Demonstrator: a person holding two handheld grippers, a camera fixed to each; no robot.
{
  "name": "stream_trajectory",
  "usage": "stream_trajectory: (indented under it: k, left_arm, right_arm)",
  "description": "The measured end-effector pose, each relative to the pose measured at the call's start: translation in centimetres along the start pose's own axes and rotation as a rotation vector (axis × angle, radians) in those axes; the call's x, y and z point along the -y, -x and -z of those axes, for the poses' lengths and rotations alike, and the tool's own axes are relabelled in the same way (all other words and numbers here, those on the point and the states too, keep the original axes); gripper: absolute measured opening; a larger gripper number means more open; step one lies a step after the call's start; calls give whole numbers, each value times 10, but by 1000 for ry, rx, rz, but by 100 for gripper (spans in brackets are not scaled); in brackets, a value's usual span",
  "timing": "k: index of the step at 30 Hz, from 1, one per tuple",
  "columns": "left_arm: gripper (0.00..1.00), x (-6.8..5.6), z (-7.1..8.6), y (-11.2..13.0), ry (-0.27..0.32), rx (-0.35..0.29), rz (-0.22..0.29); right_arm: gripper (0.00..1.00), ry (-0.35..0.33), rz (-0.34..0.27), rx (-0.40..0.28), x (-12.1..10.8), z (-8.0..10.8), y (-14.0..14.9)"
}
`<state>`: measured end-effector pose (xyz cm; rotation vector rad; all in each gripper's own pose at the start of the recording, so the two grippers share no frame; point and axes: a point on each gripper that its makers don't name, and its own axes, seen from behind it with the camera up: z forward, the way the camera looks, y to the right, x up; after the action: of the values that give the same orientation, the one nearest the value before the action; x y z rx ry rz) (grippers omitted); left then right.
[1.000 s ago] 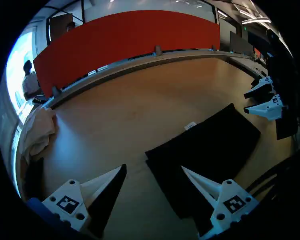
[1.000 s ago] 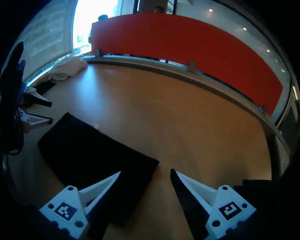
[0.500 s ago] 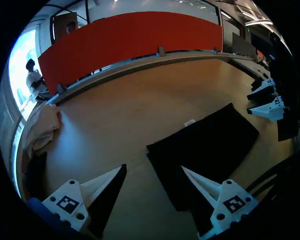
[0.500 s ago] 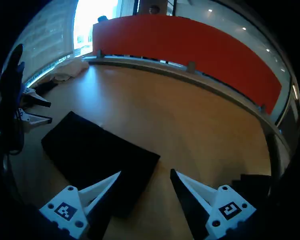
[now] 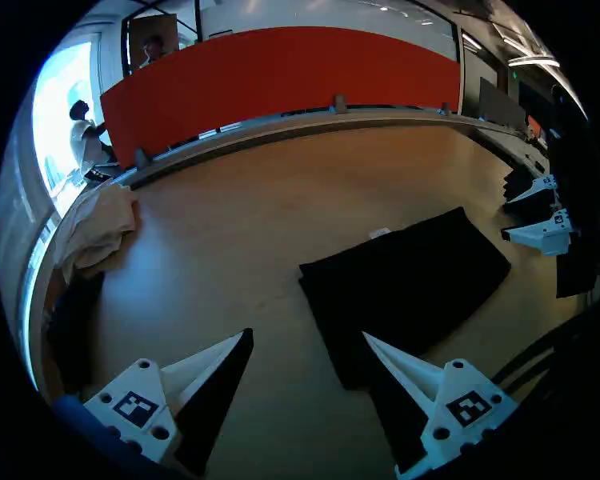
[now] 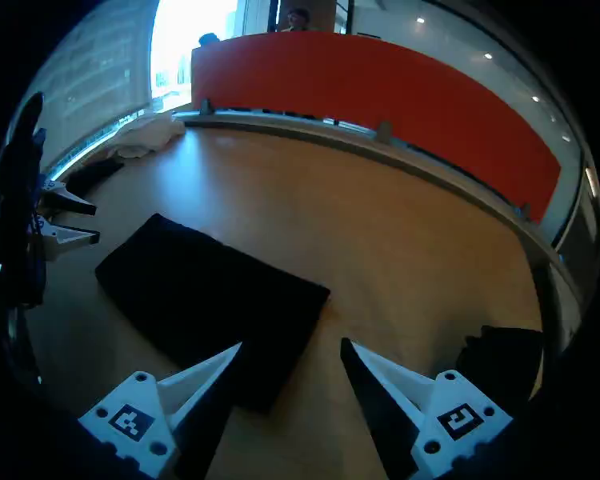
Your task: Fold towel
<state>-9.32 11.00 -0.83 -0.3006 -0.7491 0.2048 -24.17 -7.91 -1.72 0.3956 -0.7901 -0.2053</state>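
While hovering over the wooden table (image 5: 236, 216), angled down toward it: left gripper (image 5: 306, 334), fingers spread wide, clasping nothing; right gripper (image 6: 290, 343), equally parted, empty. Facing each other across the folded black towel (image 5: 404, 280), flat on the table between them, touching neither.

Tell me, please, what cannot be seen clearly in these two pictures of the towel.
1. Left gripper view: the near corner of the black towel is hidden behind the left tool.
2. Left gripper view: the white tag at the towel's far edge is too small to read.
3. Right gripper view: the dark pile at the right is cut off by the view's edge and too dark to identify.
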Motion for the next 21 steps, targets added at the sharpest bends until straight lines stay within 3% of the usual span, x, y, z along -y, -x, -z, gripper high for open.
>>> stream_trajectory:
  k: [21]
  left_arm:
    - [90,20,45,27,-83,7,93]
  right_arm:
    - [85,-76,70,21,18,4,17]
